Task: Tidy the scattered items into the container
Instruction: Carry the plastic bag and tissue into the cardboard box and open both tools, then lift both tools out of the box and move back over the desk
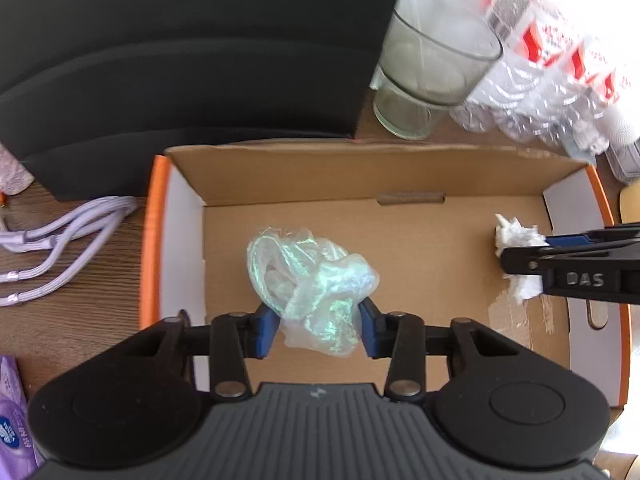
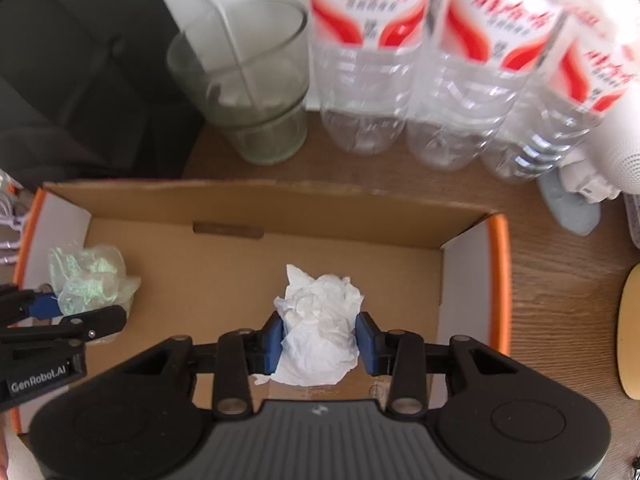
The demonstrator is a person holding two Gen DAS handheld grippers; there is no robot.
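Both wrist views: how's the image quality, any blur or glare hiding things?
Left wrist: bottles top right smeared and washed out, glass soft; box and shiny wrap clear; edges bent by fisheye. Right wrist: bottles and glass motion-blurred; tissue sharp.

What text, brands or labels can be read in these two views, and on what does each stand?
"DAS" on the right tool body, seen from the left wrist view.
"GenRobot.AI" on the left tool body, seen from the right wrist view.
Red characters on the water bottles' labels: too blurred to read.
Barcode on the bottle pack: blurred.
Purple tissue packet logo: unreadable.
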